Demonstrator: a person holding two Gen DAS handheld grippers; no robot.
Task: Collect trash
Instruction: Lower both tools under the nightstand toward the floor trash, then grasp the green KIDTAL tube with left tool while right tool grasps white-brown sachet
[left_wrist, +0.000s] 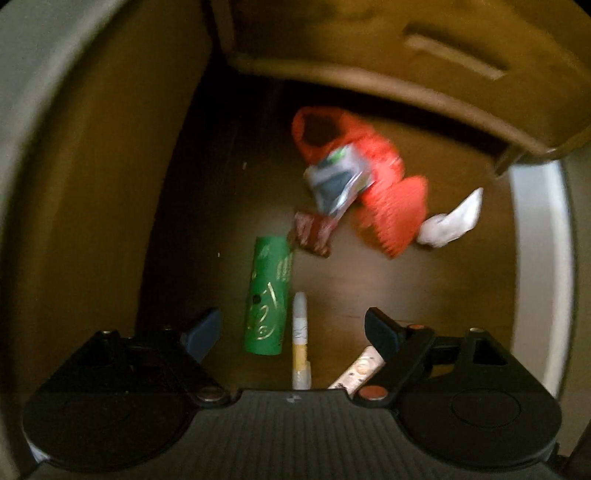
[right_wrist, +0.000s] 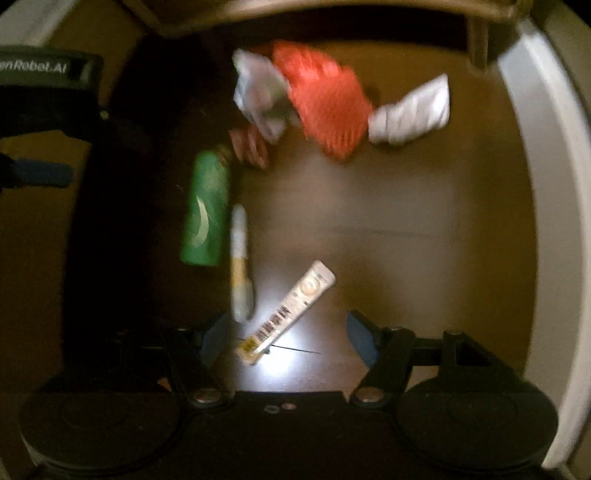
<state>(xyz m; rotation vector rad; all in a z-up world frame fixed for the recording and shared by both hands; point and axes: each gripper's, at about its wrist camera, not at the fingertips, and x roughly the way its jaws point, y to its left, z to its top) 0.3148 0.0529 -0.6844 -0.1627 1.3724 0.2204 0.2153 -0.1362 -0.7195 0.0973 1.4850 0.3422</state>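
Tabletop (left_wrist: 424, 295), dark brown wood, dimly lit, with one bright glare patch just ahead of the right hand-held gripper (right_wrist: 290, 338). Pale wall or trim (right_wrist: 535, 184) curves along the right side in both views; a tan furniture edge (left_wrist: 406, 85) overhangs the far end.

Left hand-held gripper (left_wrist: 293, 330): jaws spread wide, nothing between the pads, pointing steeply down. Directly ahead of it lie a green tube (left_wrist: 267, 295) and, just to the right of that, a white and yellow marker (left_wrist: 300, 339), side by side and nearly touching. A white remote-like stick (left_wrist: 360, 371) is partly cut off behind its right finger.

Right hand-held gripper: jaws also apart and empty; the white stick (right_wrist: 291, 310) lies slanted just ahead, its near end between the fingers but untouched. The marker (right_wrist: 240, 258) and green tube (right_wrist: 207, 210) sit ahead-left.

Farther off: orange mesh bag (left_wrist: 373, 173), a silver wrapper (left_wrist: 334, 182) lying on it, a small brown wrapper (left_wrist: 312, 234) touching the tube's far end, and crumpled white paper (left_wrist: 452, 219) at the bag's right.

Open bare wood lies ahead-right of both grippers. Both views are motion-blurred; the print on the wrappers is unreadable, and the stick may be a remote.
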